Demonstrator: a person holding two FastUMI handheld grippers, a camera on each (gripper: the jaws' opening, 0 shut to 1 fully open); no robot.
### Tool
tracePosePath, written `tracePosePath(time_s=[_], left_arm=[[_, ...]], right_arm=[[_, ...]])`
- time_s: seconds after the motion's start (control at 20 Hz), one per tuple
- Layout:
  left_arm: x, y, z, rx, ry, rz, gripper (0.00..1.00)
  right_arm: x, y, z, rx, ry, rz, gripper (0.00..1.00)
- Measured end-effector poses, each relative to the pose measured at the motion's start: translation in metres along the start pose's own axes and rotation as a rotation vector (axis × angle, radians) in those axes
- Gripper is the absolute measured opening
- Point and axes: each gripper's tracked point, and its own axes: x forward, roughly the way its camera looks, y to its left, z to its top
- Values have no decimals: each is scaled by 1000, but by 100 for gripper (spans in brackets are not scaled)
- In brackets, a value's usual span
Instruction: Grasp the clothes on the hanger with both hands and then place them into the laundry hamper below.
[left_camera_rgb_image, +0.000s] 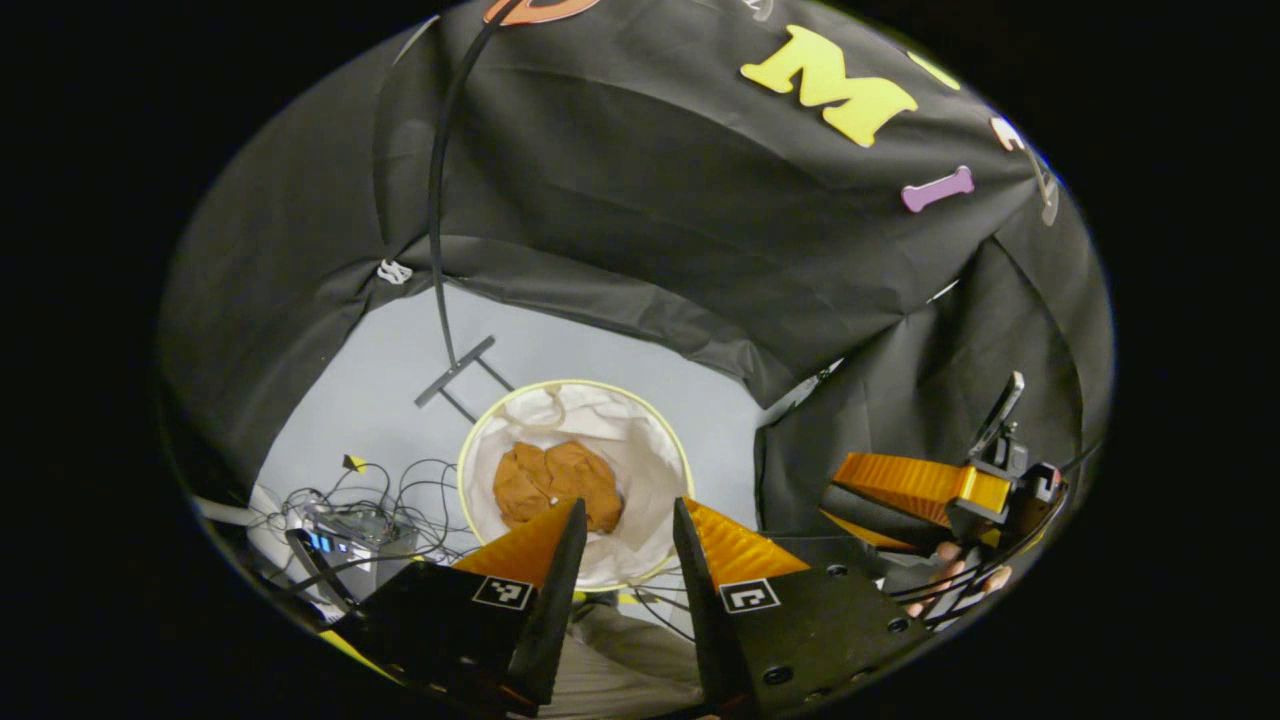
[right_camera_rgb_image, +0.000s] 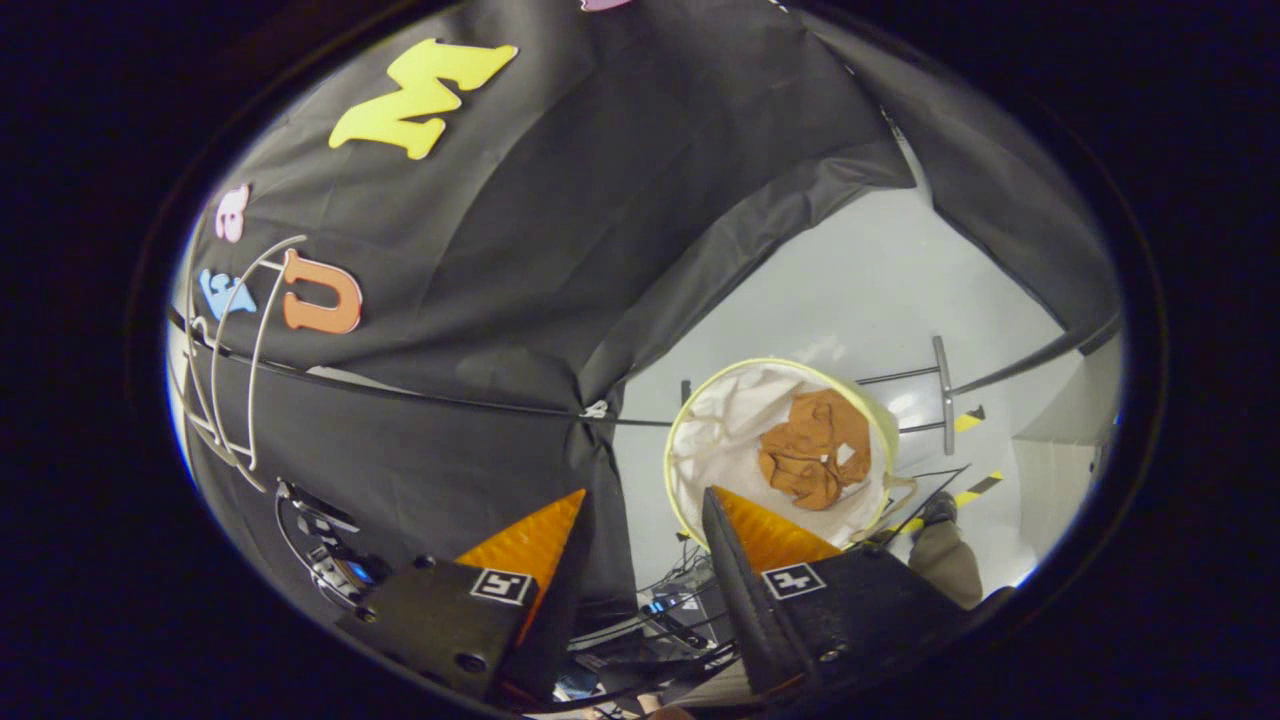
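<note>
- Below centre in the left gripper view, a round laundry hamper (left_camera_rgb_image: 668, 440) with a pale liner stood on a light floor (left_camera_rgb_image: 400, 350), and a crumpled orange-brown garment (left_camera_rgb_image: 555, 485) lay at its bottom.
- At the bottom edge of that view, the left gripper (left_camera_rgb_image: 628, 522) had its fingers spread apart with nothing between them; its tips framed the near rim of the hamper.
- To the lower right of that view, the right gripper (left_camera_rgb_image: 925, 490) was seen farther off, with part of a hand (left_camera_rgb_image: 960, 578) beneath it.
- Up the left side ran a thin dark pole (left_camera_rgb_image: 436, 200) ending in a foot on the floor; a tangle of cables (left_camera_rgb_image: 380, 500) sat at lower left.
- Right of centre in the right gripper view, the same hamper (right_camera_rgb_image: 688, 440) appeared with the garment (right_camera_rgb_image: 810, 450) bunched inside.
- At the bottom of that view, the right gripper (right_camera_rgb_image: 645, 505) was likewise wide open and empty.
- A bare white wire hanger (right_camera_rgb_image: 232, 350) hung at the far left of that view.
- Judged from this, the placing step looked complete: the clothes were in the hamper and both tools had let go. The next move would only call for drawing both grippers clear.
</note>
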Motion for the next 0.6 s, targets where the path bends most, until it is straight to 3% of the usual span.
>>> tracePosePath(time_s=[0.05,0.1,0.25,0.35,0.4,0.45,0.6], left_arm=[[0,1,-1,20,6,6,71],[2,1,1,45,5,15,66],[4,5,5,143,-15,48,98],[6,3,6,190,-22,50,82],[7,2,6,202,-24,49,100],[8,0,8,213,-30,47,91],[1,-3,26,245,-101,67,91]], right_arm=[[0,-7,-3,-11,-14,-20,68],[-2,-10,-2,-22,-31,-37,79],[-10,-16,0,-52,-81,-79,82],[-15,-20,3,-64,-119,-109,82],[-21,-22,5,-67,-139,-120,82],[-27,-27,8,-74,-163,-134,82],[-53,-31,25,-151,-268,-187,82]])
